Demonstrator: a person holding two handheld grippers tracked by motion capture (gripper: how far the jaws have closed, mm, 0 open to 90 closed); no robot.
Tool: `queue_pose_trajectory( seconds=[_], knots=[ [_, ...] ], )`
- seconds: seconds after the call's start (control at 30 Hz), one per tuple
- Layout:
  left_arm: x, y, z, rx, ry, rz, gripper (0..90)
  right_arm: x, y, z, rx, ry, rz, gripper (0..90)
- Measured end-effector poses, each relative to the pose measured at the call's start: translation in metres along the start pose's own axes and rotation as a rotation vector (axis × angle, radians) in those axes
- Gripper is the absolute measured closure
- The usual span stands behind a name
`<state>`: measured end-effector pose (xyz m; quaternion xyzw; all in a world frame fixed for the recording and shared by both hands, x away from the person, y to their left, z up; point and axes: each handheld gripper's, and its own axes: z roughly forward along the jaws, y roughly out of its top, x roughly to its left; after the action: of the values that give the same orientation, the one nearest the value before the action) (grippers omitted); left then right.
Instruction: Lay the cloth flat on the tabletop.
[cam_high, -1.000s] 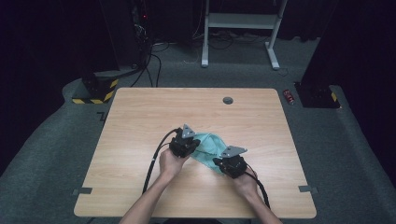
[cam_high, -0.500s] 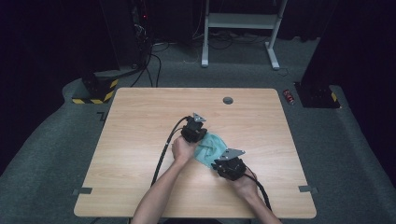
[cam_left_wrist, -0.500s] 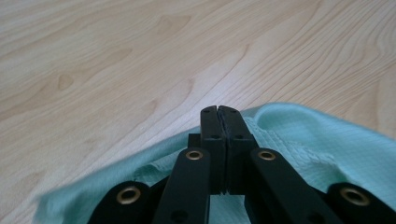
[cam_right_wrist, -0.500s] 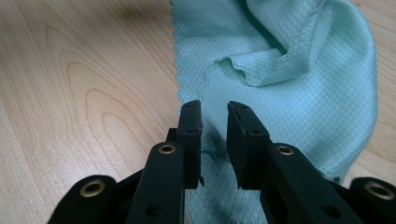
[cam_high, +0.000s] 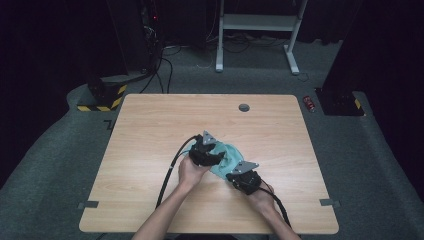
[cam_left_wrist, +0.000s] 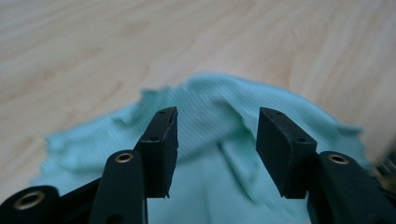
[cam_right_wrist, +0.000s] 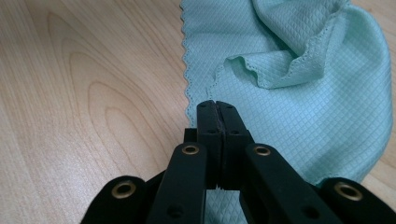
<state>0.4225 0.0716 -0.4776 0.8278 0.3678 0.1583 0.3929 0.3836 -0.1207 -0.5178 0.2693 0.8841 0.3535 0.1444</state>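
Teal cloth (cam_right_wrist: 299, 93) partly hidden under both grippers; left gripper (cam_left_wrist: 217, 144) jaws just opened, empty; right gripper (cam_right_wrist: 217, 109) jaws clamp cloth edge.

The high view looks forward and down on the table (cam_high: 150, 150) from above the person's side, while both gripper views sit close along their jaws, sharing the cloth (cam_right_wrist: 303, 107).
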Motion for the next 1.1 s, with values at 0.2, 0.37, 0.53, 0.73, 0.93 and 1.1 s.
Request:
queue_pose_trajectory(
  seconds=[0.2,0.37,0.53,0.73,0.93,1.1],
  knots=[
    [-0.006,-0.029,0.001,0.061,0.015,-0.009,49.2,-0.002,0.001,-0.002,-0.022,-0.002,0.019,90.0],
    [-0.002,-0.039,0.01,0.086,0.019,-0.038,47.8,-0.009,0.005,-0.011,-0.06,-0.015,0.053,90.0],
    [-0.004,-0.041,0.012,0.09,0.041,-0.029,48.9,-0.021,0.008,-0.021,-0.089,-0.045,0.082,90.0],
    [-0.006,-0.041,0.012,0.086,0.057,-0.013,49.0,-0.047,0.009,-0.03,-0.093,-0.118,0.142,90.0],
    [-0.004,-0.042,0.012,0.082,0.058,-0.012,52.8,-0.075,0.002,-0.035,-0.064,-0.205,0.211,90.0],
    [-0.002,-0.042,0.011,0.082,0.061,-0.012,58.2,-0.092,-0.008,-0.035,-0.04,-0.247,0.257,90.0]
  ],
)
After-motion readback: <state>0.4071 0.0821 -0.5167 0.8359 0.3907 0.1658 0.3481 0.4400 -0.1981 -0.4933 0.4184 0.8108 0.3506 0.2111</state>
